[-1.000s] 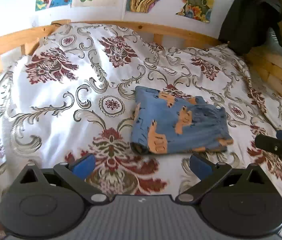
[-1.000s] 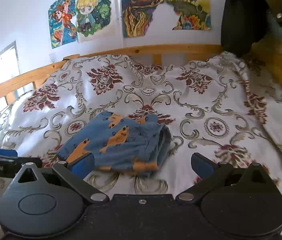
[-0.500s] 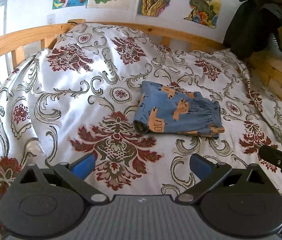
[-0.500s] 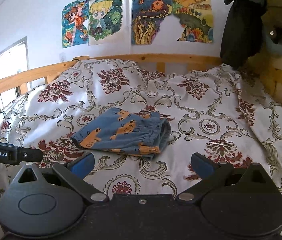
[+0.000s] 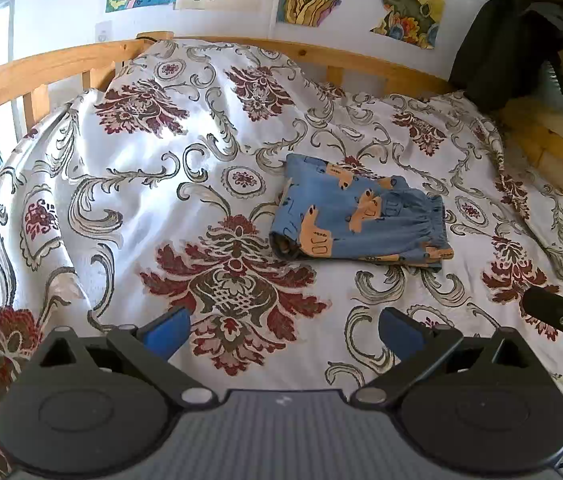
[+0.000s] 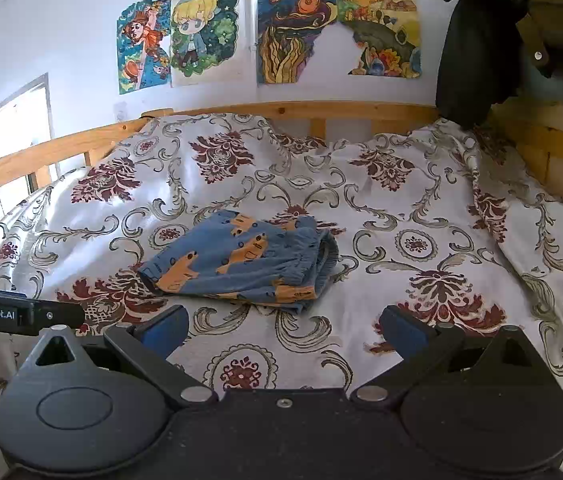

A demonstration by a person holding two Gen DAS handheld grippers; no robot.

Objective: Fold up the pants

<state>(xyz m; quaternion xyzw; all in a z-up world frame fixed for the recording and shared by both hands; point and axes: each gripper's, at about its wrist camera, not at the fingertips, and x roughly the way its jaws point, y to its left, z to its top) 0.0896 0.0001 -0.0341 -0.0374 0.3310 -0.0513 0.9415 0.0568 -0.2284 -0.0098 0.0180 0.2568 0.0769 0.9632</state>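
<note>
Pants (image 5: 361,220): one pair, blue with orange animal print, folded into a compact rectangle. It lies flat near the middle of the bedspread (image 5: 141,184), gathered waistband to the right, a rolled fold edge to the left. Nothing touches it. In the right wrist view the same pair (image 6: 241,264) sits left of centre, well ahead of the fingers.

Left gripper (image 5: 283,330): one, two fingers with blue pads (image 5: 165,330). Jaws spread wide and empty, held above the bedspread, short of the pants. Its black body also shows at the left edge of the right wrist view, labelled "GenRobot.AI".

Right gripper (image 6: 283,330): one, two fingers with blue pads (image 6: 401,330). Jaws spread wide, holding nothing, apart from the pants. A black finger of it juts in at the right edge of the left wrist view.

Bedspread: one, white with dark red flowers and grey-green scrolls, rumpled toward the head and sides.

Bed frame (image 6: 321,110): one, pale wood, rail along the back and left side.

Pictures (image 6: 337,28): four colourful ones show fully on the white wall in the right wrist view, with parts of more above them; one has a torn lower edge.

Jacket (image 6: 481,40): one dark garment hanging at the upper right corner, over the wooden frame.
</note>
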